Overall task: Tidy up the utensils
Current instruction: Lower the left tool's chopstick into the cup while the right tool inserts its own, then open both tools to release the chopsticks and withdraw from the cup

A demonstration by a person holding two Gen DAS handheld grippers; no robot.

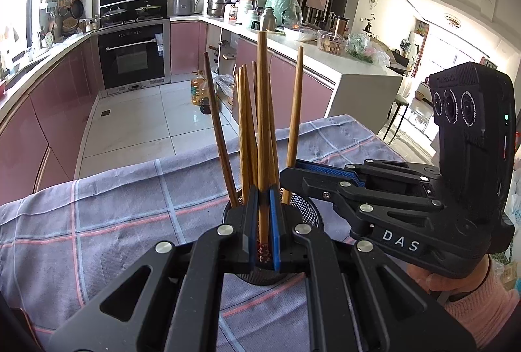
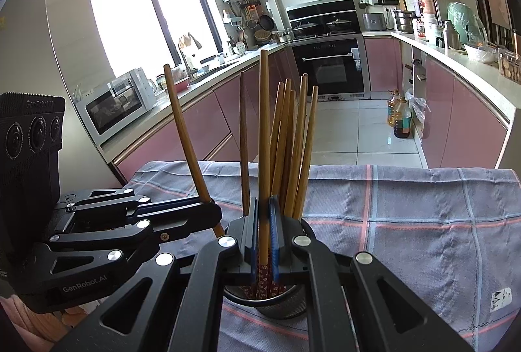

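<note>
Chopsticks stood in a mesh holder.
One is clamped by each gripper, left and right; release is judged next.

From my left wrist view I read "DAS" in white letters on the side of the right gripper. From my right wrist view, "GenRobot.AI" is printed on the left gripper body, and "GenRobot" runs along the top of its camera housing. The white tag on the tablecloth is too small to read.
</note>
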